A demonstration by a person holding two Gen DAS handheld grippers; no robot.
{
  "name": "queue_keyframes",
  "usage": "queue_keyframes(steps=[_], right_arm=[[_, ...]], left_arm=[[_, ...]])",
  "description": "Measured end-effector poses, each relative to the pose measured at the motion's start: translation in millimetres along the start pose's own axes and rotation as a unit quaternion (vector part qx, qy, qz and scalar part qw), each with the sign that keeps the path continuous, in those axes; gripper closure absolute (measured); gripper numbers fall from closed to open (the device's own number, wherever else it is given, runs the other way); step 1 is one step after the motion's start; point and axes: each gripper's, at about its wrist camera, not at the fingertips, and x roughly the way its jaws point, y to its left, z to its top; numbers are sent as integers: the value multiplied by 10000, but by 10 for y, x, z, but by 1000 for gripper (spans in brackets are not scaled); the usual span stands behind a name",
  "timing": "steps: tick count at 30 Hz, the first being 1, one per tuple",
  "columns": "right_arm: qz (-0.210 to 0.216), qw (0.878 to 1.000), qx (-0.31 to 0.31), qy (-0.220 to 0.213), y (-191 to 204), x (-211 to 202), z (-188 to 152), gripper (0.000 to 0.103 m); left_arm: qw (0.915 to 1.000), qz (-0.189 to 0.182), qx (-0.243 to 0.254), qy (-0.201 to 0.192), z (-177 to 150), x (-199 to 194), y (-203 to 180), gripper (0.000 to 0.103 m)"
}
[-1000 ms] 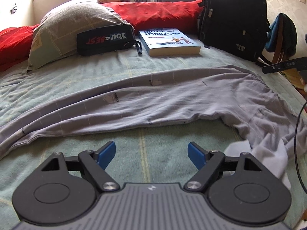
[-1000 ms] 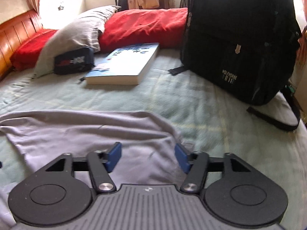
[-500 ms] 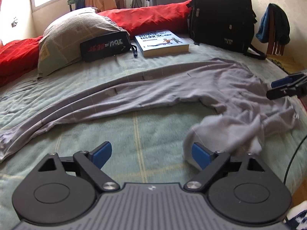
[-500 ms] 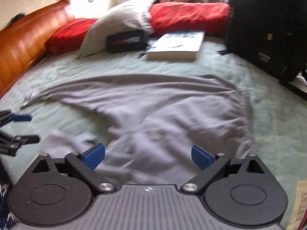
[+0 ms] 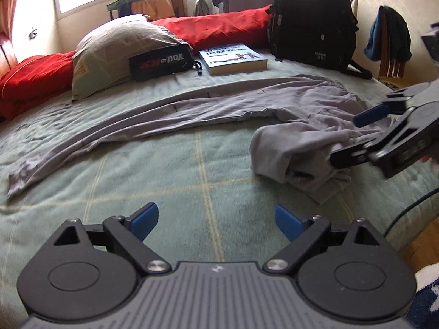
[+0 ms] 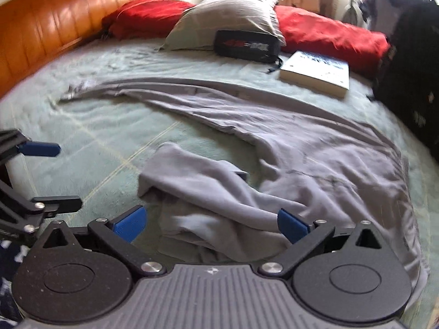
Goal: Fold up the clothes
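Note:
Grey trousers (image 5: 247, 104) lie on the green blanket (image 5: 164, 170). One leg stretches far left, the other is bunched in a heap (image 5: 290, 150) at the right. My left gripper (image 5: 216, 219) is open and empty over bare blanket, left of the heap. My right gripper (image 6: 211, 223) is open, its jaws straddling the near edge of the bunched leg (image 6: 208, 192). It also shows at the right of the left wrist view (image 5: 356, 134). The left gripper appears at the left edge of the right wrist view (image 6: 49, 175).
A grey pillow (image 5: 118, 46), a black pouch (image 5: 162, 61), a blue book (image 5: 233, 59) and a black backpack (image 5: 312, 19) stand along the far side before red cushions (image 5: 219, 27). An orange headboard (image 6: 41, 33) runs along the left. The bed edge drops off at right (image 5: 411, 235).
Both grippers pulled back toward the near bed edge and opened wider. One trouser leg now lies bunched in a heap at the right, with the right gripper swung round over it.

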Motion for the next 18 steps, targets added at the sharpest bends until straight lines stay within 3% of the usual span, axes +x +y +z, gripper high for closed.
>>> queue_keyframes(steps=[6,11,15,18], right_arm=[[-451,9983,-263,255,150,244,43,0],[-572,9977,-199,320,87,397,142,0],[-456,9982,-104,371,17,462,228,0],[-132,9992,-51,378,-10,424,262,0]], left_arm=[[9999,-25,-152,41,-122,19,92,9],[9994,-8,-304,135,-143,118,177,9],[9991,-6,-370,192,-149,180,228,9],[9987,20,-443,259,-143,235,281,9]])
